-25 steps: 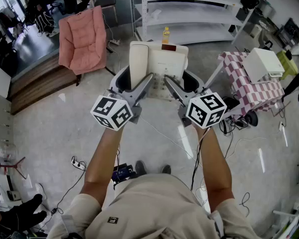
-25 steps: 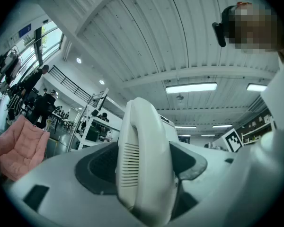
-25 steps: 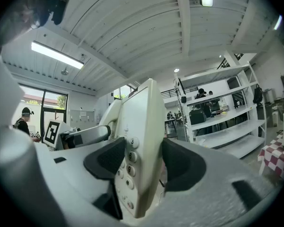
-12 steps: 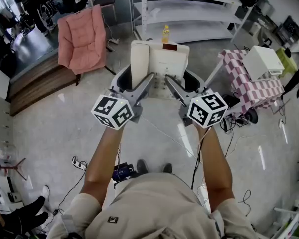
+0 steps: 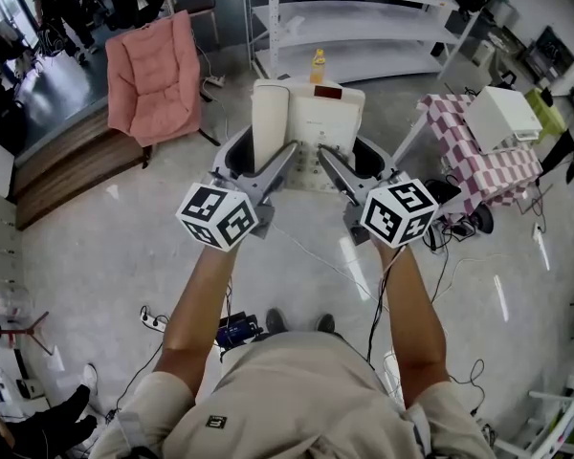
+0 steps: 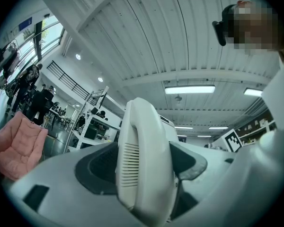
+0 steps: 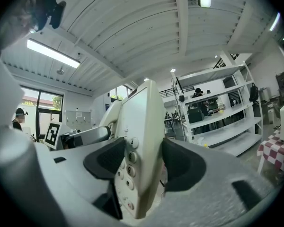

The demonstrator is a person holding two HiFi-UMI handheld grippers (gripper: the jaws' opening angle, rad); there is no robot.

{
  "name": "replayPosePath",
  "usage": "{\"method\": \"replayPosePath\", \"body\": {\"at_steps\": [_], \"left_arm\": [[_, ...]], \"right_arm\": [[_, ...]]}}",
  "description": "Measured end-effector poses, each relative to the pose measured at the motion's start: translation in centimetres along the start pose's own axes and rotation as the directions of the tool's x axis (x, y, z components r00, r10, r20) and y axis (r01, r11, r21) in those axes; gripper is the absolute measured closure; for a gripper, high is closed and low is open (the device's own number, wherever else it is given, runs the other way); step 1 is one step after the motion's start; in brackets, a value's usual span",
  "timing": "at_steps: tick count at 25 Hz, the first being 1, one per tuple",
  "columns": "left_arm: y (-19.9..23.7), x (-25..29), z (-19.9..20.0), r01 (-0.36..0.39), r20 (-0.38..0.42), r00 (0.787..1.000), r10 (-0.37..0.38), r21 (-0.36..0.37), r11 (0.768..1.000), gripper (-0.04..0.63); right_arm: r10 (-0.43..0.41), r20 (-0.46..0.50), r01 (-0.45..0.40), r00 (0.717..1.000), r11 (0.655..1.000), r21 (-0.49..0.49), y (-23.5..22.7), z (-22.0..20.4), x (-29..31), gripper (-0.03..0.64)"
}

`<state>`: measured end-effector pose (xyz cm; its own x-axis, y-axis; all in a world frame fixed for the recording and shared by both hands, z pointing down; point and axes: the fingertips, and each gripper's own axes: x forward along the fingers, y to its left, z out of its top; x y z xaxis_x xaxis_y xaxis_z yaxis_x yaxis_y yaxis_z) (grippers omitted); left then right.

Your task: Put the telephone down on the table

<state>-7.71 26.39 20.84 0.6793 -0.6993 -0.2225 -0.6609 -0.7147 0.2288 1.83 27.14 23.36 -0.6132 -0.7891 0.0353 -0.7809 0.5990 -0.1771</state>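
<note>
Looking down in the head view, the telephone (image 5: 306, 127) hangs above the floor, long axis 12-to-6, between left gripper (image 5: 260, 161) and right gripper (image 5: 346, 163); the checked-cloth table (image 5: 483, 175) lies at 3 o'clock, nearer the right. Left gripper view: jaws clenched on the handset (image 6: 144, 164). Right gripper view: jaws clamped on the keypad edge (image 7: 132, 174)

bystander's leg (image 5: 46, 421) at lower left shifted, pink armchair (image 5: 153, 70) slightly further left

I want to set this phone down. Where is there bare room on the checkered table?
The checkered table is bare on its near side, between the white box and the cloth's front edge, and in a strip along its left edge. The box fills the far part.
</note>
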Motion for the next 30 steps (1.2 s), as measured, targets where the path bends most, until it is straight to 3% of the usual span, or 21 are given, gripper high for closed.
{"method": "replayPosePath", "body": {"at_steps": [13,30], "left_arm": [[2.2,0.5,-0.2,-0.002,-0.002,1.000,0.002,-0.024,1.000,0.270],[3.8,10.5,-2.1,-0.118,0.002,0.993,0.118,0.019,0.993,0.270]], "right_arm": [[-0.002,-0.006,0.002,1.000,1.000,-0.001,-0.4,-0.3,2.1,0.368],[0.122,-0.002,-0.122,0.993,0.992,0.028,-10.9,1.5,5.5,0.369]]}}
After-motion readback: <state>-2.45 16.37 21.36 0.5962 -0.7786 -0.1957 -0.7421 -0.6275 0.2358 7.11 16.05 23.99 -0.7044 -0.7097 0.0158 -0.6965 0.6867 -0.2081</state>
